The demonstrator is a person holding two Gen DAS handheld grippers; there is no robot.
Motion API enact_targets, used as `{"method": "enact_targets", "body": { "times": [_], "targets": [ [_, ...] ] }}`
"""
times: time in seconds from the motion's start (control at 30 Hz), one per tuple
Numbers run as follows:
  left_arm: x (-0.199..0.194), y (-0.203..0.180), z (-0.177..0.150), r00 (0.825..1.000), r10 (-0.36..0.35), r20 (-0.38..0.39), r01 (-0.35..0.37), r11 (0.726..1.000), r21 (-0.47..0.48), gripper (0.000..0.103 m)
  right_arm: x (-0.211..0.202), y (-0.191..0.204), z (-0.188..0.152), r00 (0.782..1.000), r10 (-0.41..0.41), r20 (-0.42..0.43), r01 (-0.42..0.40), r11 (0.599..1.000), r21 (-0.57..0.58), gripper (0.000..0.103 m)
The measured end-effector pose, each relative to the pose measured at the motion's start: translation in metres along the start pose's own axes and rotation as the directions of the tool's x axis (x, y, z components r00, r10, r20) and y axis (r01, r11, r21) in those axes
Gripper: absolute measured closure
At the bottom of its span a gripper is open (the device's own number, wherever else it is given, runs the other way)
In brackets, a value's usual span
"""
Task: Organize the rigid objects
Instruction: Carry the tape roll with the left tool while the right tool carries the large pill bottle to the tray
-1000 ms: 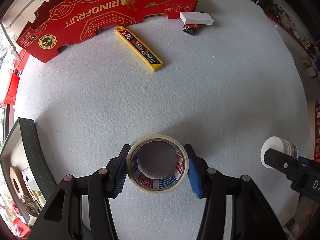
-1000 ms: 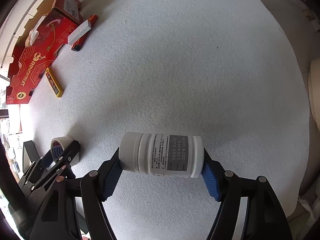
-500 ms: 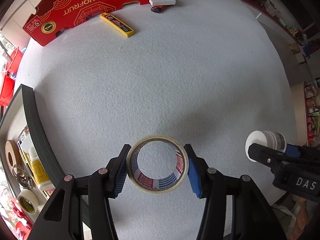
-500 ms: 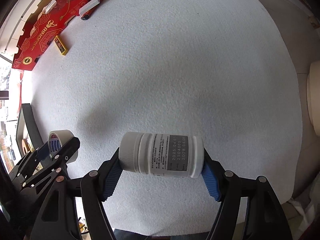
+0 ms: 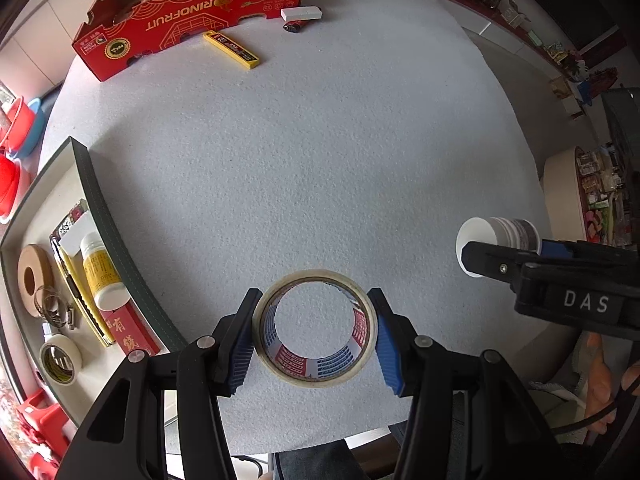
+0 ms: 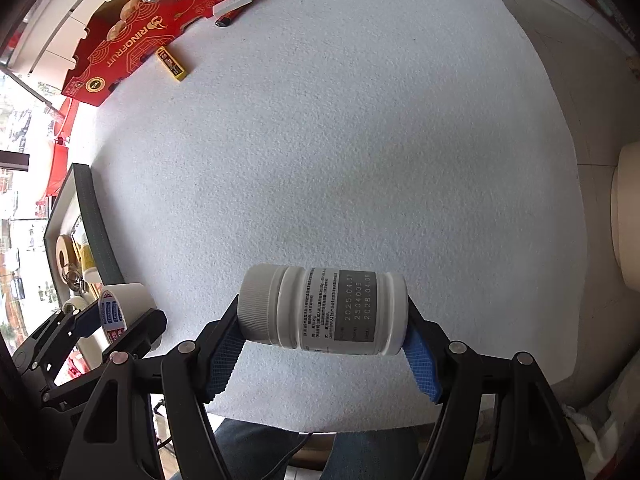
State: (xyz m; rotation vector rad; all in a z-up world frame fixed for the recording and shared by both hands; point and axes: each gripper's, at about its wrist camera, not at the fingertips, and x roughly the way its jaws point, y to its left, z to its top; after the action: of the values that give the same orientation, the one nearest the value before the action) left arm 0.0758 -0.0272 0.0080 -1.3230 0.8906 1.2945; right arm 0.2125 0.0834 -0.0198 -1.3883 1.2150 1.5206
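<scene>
My left gripper (image 5: 314, 330) is shut on a roll of clear tape (image 5: 320, 376) with a red and blue printed core, held above the white table (image 5: 320, 152). My right gripper (image 6: 324, 336) is shut on a white pill bottle (image 6: 324, 308) lying sideways between its blue pads, cap to the left. In the left wrist view the bottle (image 5: 496, 232) and right gripper (image 5: 500, 264) appear at the right. In the right wrist view the tape roll (image 6: 120, 304) and left gripper (image 6: 100, 320) sit at the lower left.
A dark-rimmed tray (image 5: 96, 204) at the left holds a yellow-labelled bottle (image 5: 100, 272), tape rolls, a red packet and small items. Far back stand a red cardboard box (image 5: 188, 20), a yellow utility knife (image 5: 232, 50), a white block (image 5: 301, 13) and a lighter (image 5: 296, 26).
Both grippers have pulled back toward the near table edge and risen with their loads. The tray at the left has come far more into view; the far objects look smaller.
</scene>
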Motion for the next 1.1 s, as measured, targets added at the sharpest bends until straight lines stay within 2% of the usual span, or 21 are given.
{"method": "enact_targets", "body": {
  "times": [0.3, 0.47, 0.8, 1.1],
  "targets": [
    [-0.045, 0.046, -0.008, 0.997, 0.020, 0.072, -0.012, 0.994, -0.109, 0.047, -0.034, 0.031, -0.009, 0.998, 0.012, 0.060, -0.005, 0.994, -0.106, 0.030],
    [-0.054, 0.071, -0.008, 0.994, 0.042, 0.104, -0.023, 0.983, -0.183, 0.047, -0.049, 0.056, -0.011, 0.997, 0.020, 0.079, -0.006, 0.985, -0.170, 0.030],
    [-0.066, 0.126, -0.026, 0.985, 0.089, 0.149, -0.033, 0.939, -0.343, 0.047, -0.062, 0.115, -0.014, 0.995, 0.019, 0.098, 0.013, 0.950, -0.310, 0.030],
    [-0.077, 0.163, -0.050, 0.976, 0.125, 0.175, -0.032, 0.890, -0.455, 0.047, -0.064, 0.168, -0.020, 0.995, 0.019, 0.100, 0.027, 0.899, -0.437, 0.030]
  ]
}}
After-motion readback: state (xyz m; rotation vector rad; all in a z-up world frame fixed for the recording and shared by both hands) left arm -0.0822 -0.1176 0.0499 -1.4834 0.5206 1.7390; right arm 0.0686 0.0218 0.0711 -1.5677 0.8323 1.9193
